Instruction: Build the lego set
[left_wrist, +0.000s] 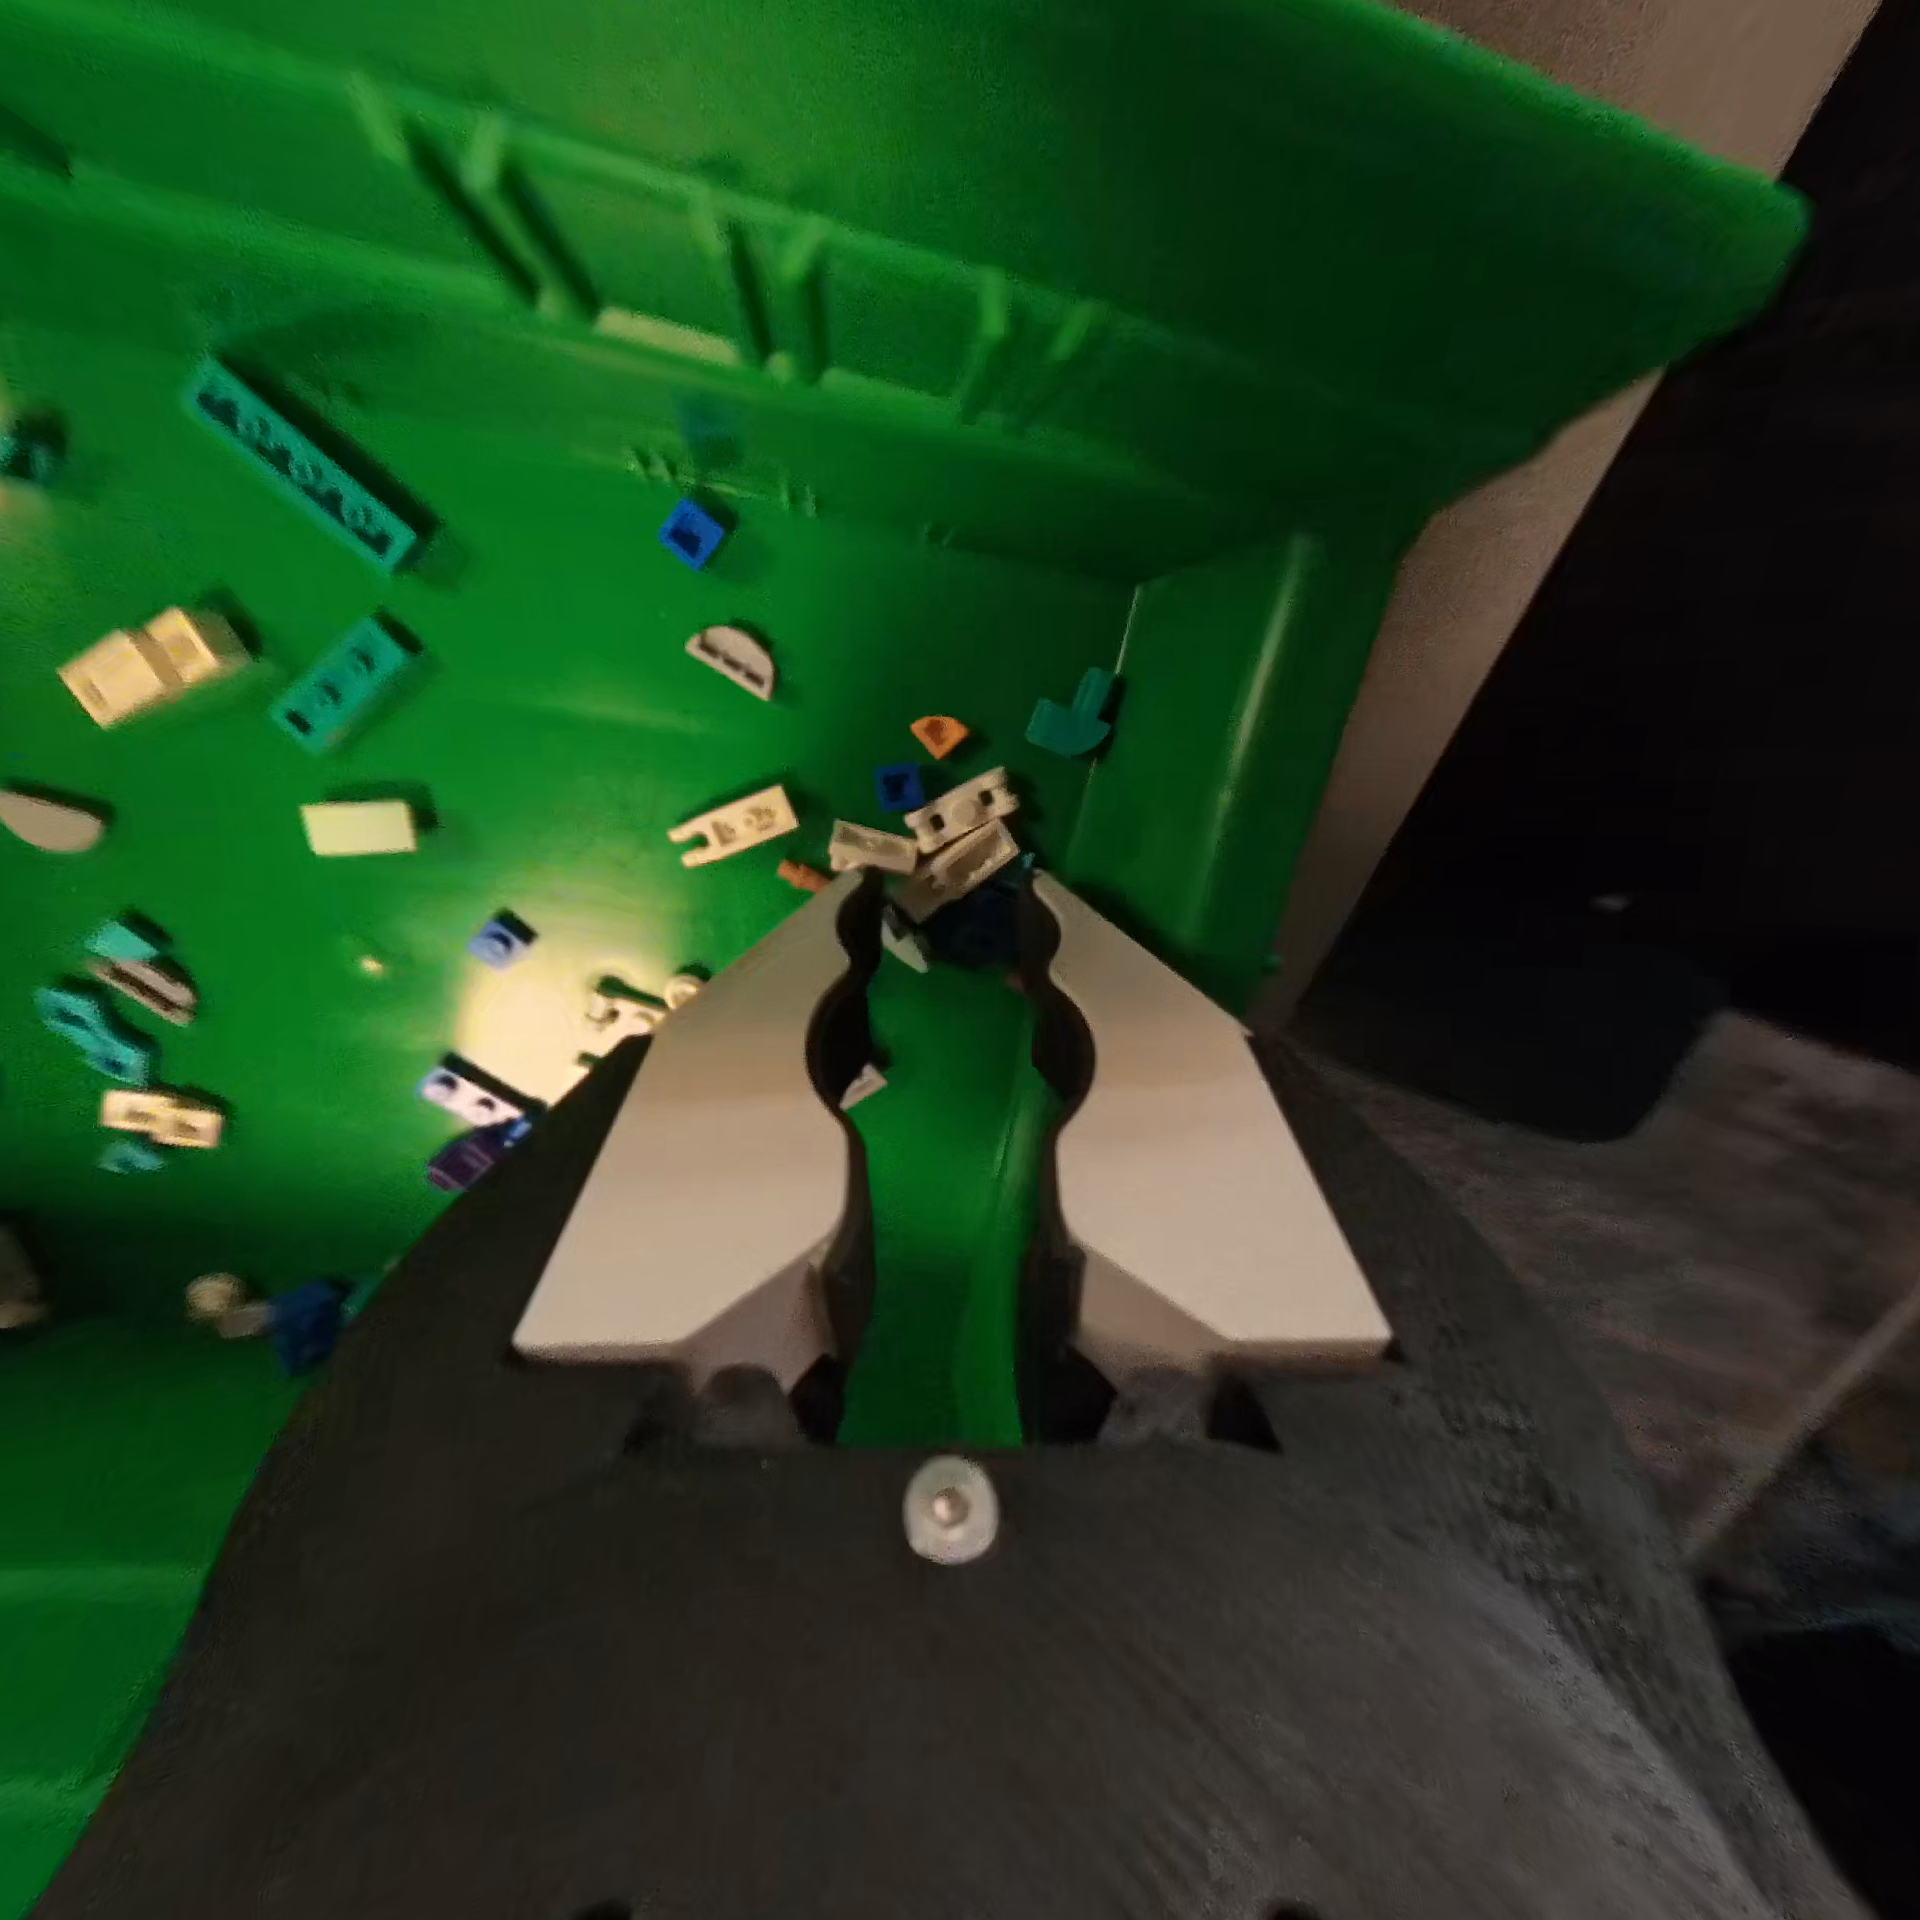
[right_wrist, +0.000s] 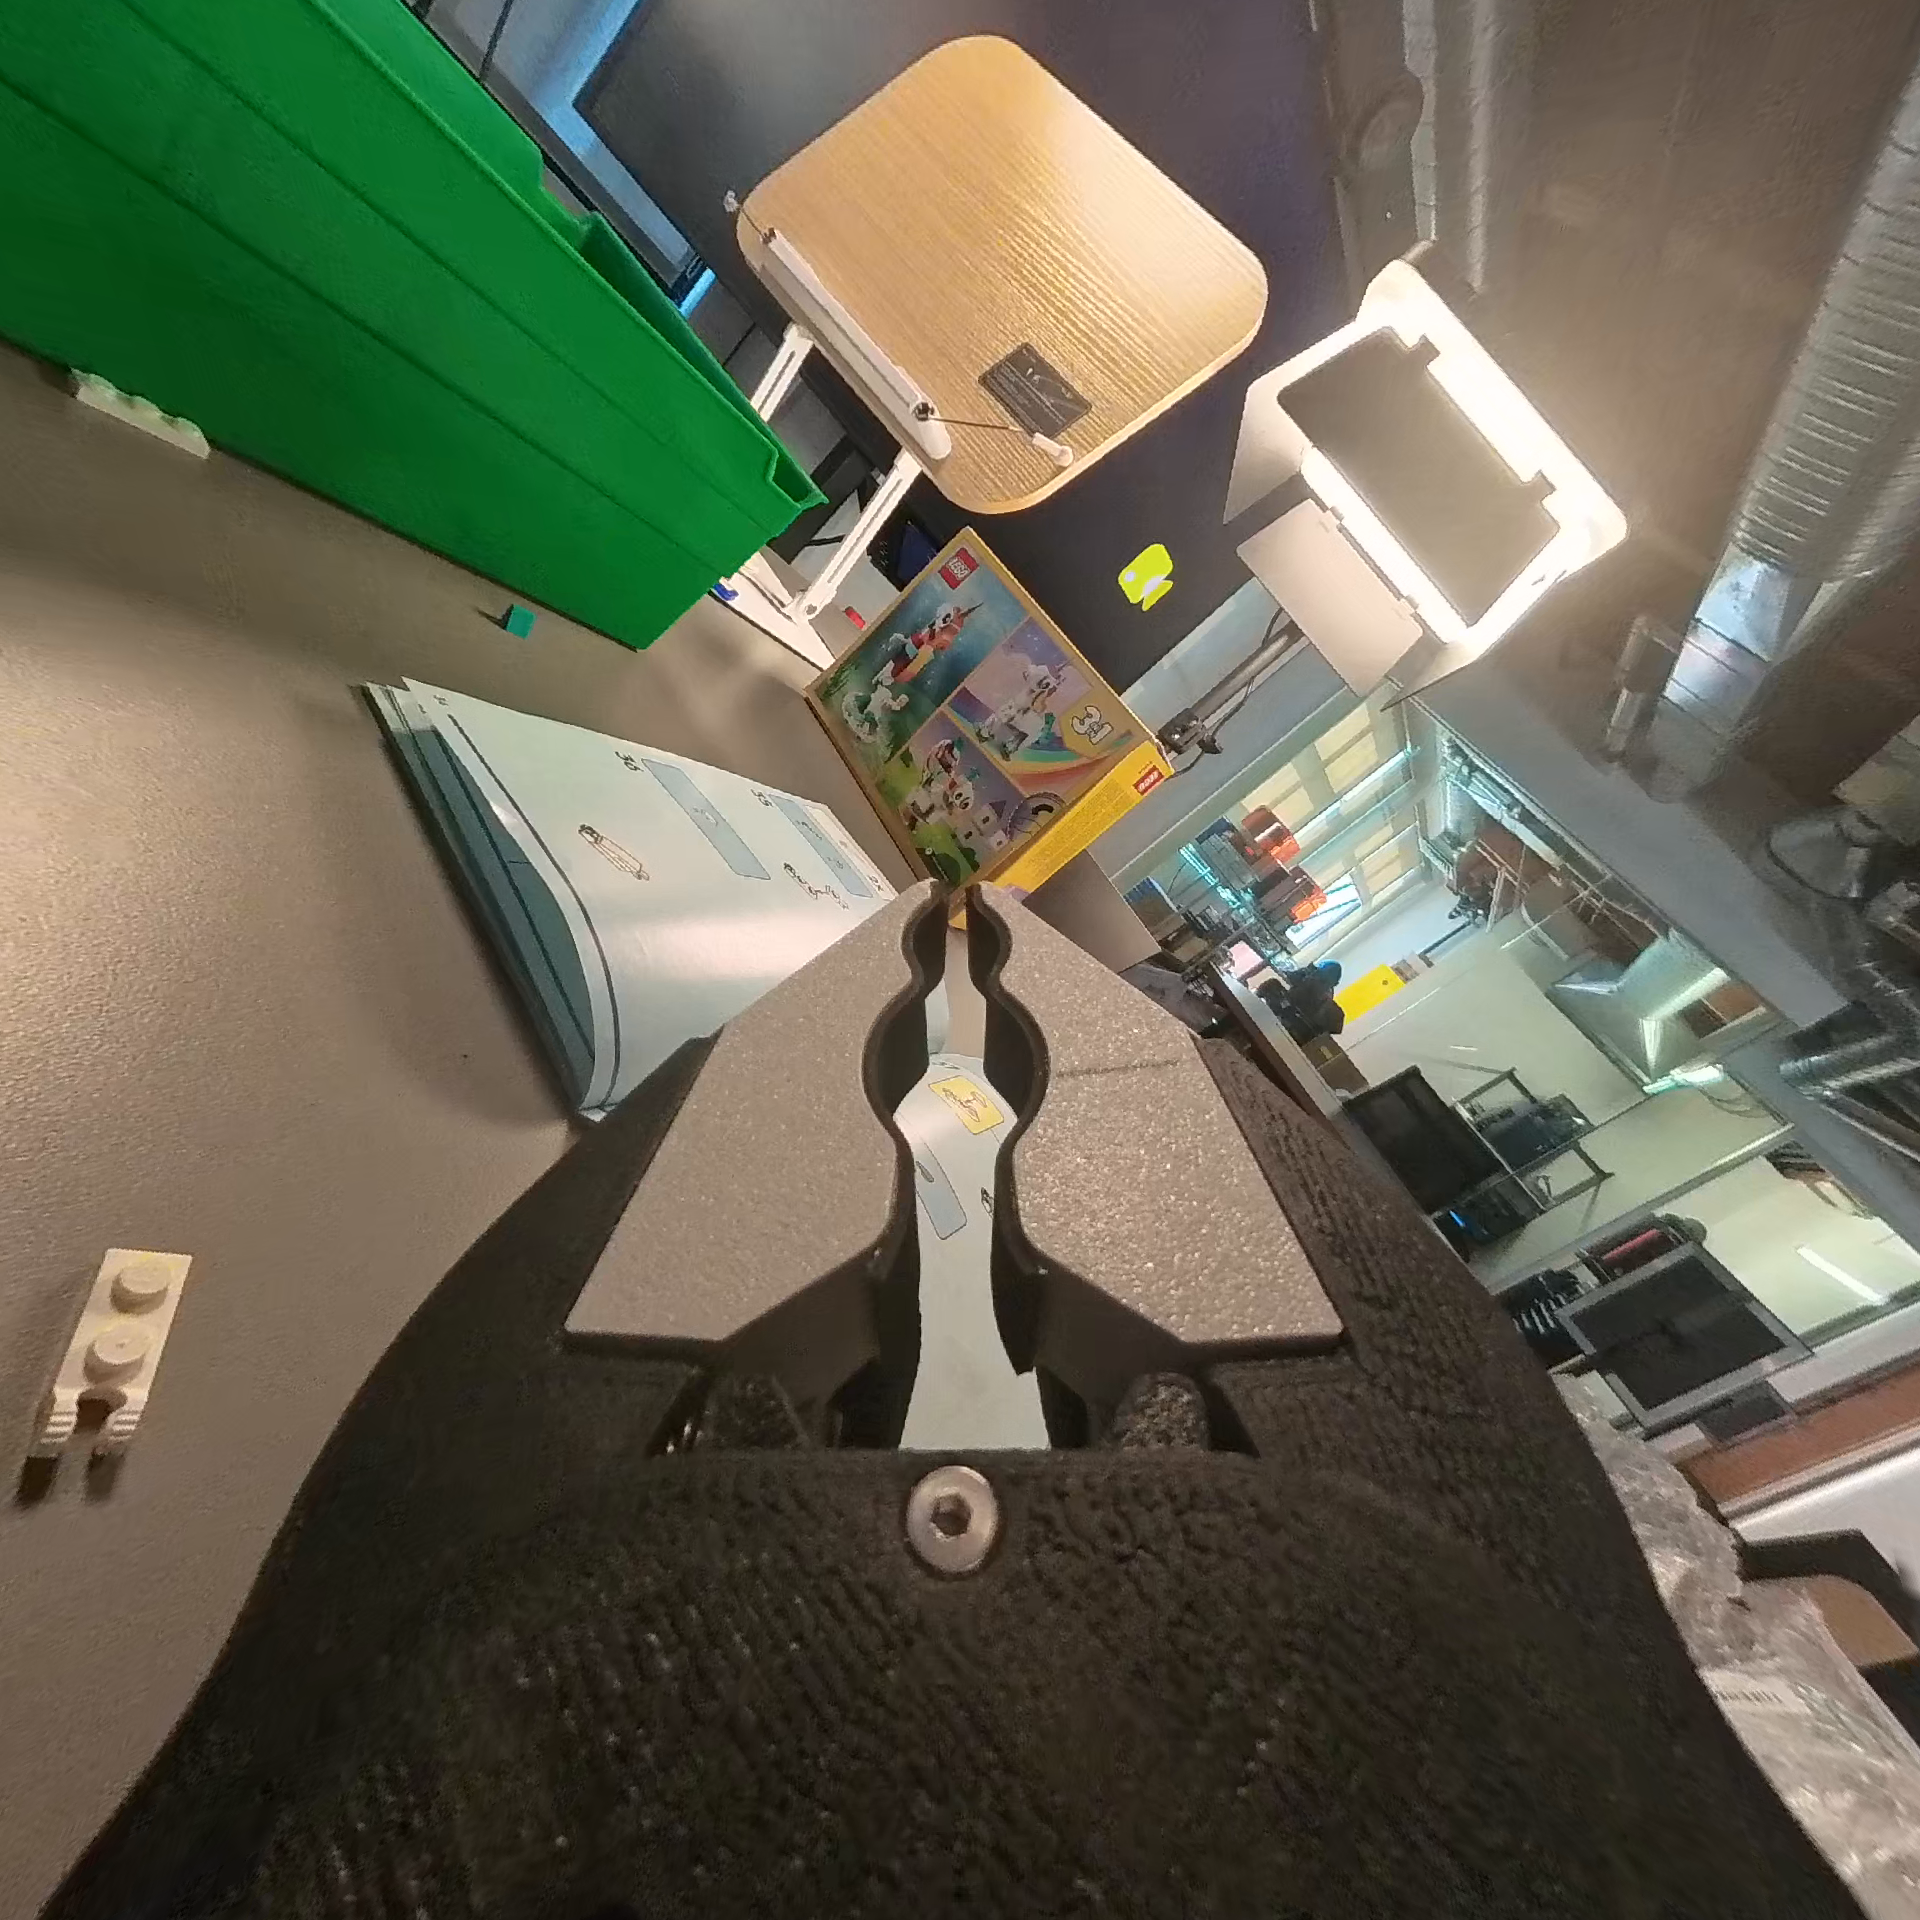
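Note:
My left gripper (left_wrist: 951, 899) is inside a green bin (left_wrist: 1195, 436), near its right corner. Its jaws are closed on a small assembly of white and dark blue lego pieces (left_wrist: 961, 873) that sticks out past the fingertips. Several loose pieces lie on the bin floor: a long teal beam (left_wrist: 301, 468), a blue stud (left_wrist: 691, 532), a white clip plate (left_wrist: 738, 826), an orange piece (left_wrist: 940, 735). My right gripper (right_wrist: 958, 896) is shut and empty, above the grey table. A white hinge plate (right_wrist: 104, 1351) lies on the table to its left.
In the right wrist view, the open instruction booklet (right_wrist: 644, 862) lies ahead on the grey table (right_wrist: 208, 935), with the lego box (right_wrist: 987, 748) standing behind it. The green bin (right_wrist: 364, 312) is at the far left. A small teal piece (right_wrist: 516, 620) lies beside it. Tip to tip, the grippers are about 30 cm apart. The blue stud (left_wrist: 691, 532) is closer to my left gripper, around 6 cm from its tips; the right tips are 25 cm off. It is some 12 cm from my right tips to the white hinge plate (right_wrist: 104, 1351).

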